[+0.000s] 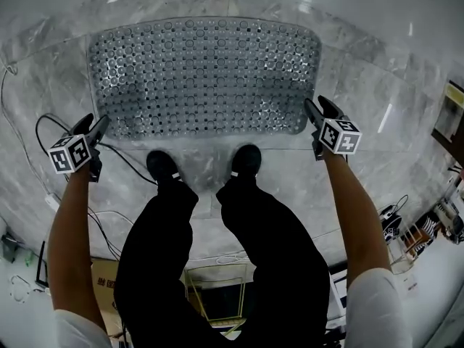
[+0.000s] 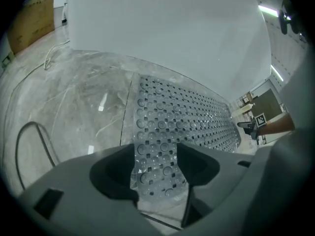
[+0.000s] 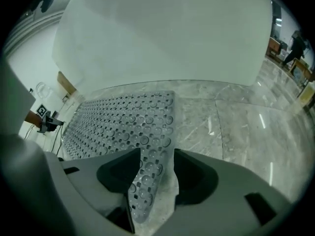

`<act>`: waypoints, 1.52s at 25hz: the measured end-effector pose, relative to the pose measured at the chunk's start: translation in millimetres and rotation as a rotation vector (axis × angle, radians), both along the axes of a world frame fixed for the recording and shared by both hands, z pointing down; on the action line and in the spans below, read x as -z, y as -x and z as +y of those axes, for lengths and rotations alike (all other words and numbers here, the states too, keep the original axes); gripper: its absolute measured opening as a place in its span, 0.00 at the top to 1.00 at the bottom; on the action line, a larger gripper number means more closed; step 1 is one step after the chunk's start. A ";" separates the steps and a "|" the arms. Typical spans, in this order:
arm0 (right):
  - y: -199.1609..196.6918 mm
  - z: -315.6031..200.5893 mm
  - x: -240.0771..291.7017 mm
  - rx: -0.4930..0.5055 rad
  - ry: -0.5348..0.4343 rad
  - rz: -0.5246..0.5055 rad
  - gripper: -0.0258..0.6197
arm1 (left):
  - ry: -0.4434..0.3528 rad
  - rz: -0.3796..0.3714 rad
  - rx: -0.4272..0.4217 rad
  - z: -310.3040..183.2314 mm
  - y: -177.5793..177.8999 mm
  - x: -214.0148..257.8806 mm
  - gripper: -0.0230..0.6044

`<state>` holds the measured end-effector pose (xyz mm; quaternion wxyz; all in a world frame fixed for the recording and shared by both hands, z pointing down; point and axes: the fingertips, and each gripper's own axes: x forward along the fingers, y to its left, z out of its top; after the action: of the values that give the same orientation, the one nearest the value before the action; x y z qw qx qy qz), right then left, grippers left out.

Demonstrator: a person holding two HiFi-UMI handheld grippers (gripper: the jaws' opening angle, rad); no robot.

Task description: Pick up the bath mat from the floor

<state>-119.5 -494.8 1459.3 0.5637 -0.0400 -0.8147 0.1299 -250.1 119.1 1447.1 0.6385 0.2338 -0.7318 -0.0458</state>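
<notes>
A clear bath mat (image 1: 206, 75) studded with round bumps lies flat on the grey marble floor, in front of the person's shoes. My left gripper (image 1: 100, 124) points down at the mat's near left corner, and my right gripper (image 1: 313, 107) at its near right corner. In the left gripper view the jaws of the left gripper (image 2: 156, 154) stand apart, with the mat's corner (image 2: 157, 161) showing in the gap. In the right gripper view the right gripper (image 3: 156, 163) is likewise open over the mat's edge (image 3: 147, 176). Neither pair of pads presses on the mat.
Two black shoes (image 1: 163, 167) (image 1: 246, 158) stand just short of the mat. A dark cable (image 1: 43, 125) loops on the floor by the left gripper. A white wall (image 2: 167, 28) rises behind the mat. A cardboard box (image 2: 32, 21) and small clutter (image 1: 435, 223) sit further off.
</notes>
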 end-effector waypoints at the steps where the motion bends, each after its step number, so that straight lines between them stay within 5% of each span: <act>1: -1.5 -2.2 -7.4 -0.007 0.005 0.010 0.61 | 0.001 0.006 0.011 0.4 -0.1 -9.5 0.54; 9: -20.4 15.1 -45.7 0.026 0.117 0.085 0.66 | 0.031 0.064 0.017 3.6 -13.9 -53.4 0.53; 13: -18.1 11.1 -41.8 -0.033 0.145 0.097 0.88 | 0.055 0.075 0.059 10.0 -14.8 -52.5 0.74; 15: -13.8 14.6 -34.4 -0.028 0.160 0.097 0.88 | 0.054 0.061 0.058 13.3 -11.5 -44.1 0.91; 20: -3.5 39.0 12.2 -0.025 0.169 0.051 0.89 | 0.014 0.031 0.016 6.4 -11.3 2.7 0.93; 26: 15.1 64.0 101.9 -0.060 0.184 -0.019 0.89 | -0.056 -0.069 -0.006 -35.8 10.8 98.5 0.93; 30: 36.5 85.6 180.8 -0.004 0.213 -0.062 0.90 | -0.125 -0.131 -0.007 -72.4 34.4 185.9 0.94; 38: 59.5 109.1 391.4 0.147 0.248 -0.184 0.90 | -0.180 -0.214 -0.135 -93.9 40.7 399.2 0.94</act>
<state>-179.1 -385.6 1067.9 0.4857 -0.1802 -0.8354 0.1836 -290.8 25.2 1047.9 0.5349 0.3425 -0.7712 -0.0430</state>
